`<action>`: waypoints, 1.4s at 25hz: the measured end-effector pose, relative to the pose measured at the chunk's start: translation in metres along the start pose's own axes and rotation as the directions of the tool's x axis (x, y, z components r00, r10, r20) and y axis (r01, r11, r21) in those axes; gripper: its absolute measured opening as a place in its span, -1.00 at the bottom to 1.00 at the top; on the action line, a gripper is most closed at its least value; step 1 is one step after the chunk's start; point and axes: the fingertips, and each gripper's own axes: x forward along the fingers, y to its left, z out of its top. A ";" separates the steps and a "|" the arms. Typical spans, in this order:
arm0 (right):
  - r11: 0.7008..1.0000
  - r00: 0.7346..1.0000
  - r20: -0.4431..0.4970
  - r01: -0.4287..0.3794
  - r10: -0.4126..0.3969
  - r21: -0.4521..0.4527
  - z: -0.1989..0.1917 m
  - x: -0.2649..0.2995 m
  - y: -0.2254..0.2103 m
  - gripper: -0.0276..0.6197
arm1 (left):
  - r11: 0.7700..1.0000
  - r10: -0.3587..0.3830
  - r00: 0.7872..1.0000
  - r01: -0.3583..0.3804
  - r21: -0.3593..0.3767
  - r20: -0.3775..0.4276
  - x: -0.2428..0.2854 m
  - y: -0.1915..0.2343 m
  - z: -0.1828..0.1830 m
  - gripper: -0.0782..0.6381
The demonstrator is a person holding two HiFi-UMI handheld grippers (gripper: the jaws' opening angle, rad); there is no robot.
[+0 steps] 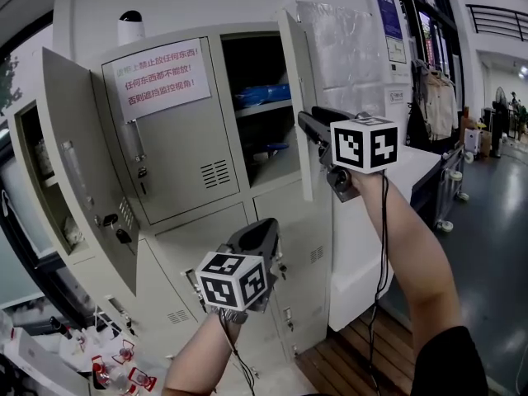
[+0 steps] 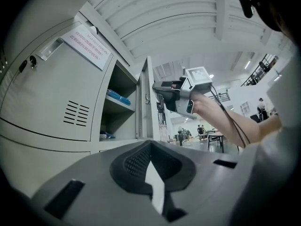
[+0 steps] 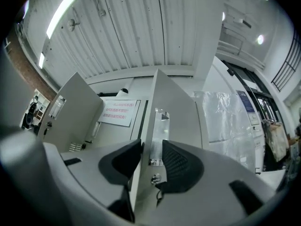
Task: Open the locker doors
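now the upper right locker door (image 1: pixel 295 97) is seen swung open; only in the right gripper view is the right gripper (image 3: pixel 151 150) shown spread astride its edge. the left gripper (image 2: pixel 150 147) is held closed, empty.

Grey locker shelf (image 1: pixel 268 108) in the open top-right compartment (image 1: pixel 257 60), blue bundle (image 1: pixel 262 96) lying on it

Bright, even light filled the head view, though the open locker compartment (image 1: pixel 256 97) sat deep in shadow; overhead strip lights (image 3: pixel 61 13) blazed blown-out white in the right gripper view. Both gripper views bent hard at the edges, fisheye style, with black corners; the grey foreground lay soft and unfocused; the far hall (image 2: pixel 235 102) washed pale.
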 end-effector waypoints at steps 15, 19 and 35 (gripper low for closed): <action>0.982 0.988 -0.007 0.155 -0.156 -0.109 -0.012 -0.046 -0.030 -0.31 | 0.995 -0.099 0.995 0.099 -0.008 -0.015 0.018 -0.038 -0.006 -0.79; 0.965 0.974 -0.047 0.210 -0.220 -0.158 -0.026 -0.052 -0.043 -0.43 | 0.993 -0.120 0.993 0.120 -0.007 -0.021 0.023 -0.049 -0.008 -0.79; 0.935 0.936 -0.004 0.350 -0.351 -0.062 -0.020 -0.089 -0.099 -0.64 | 0.990 -0.138 0.990 0.137 -0.018 -0.030 0.034 -0.052 -0.012 -0.79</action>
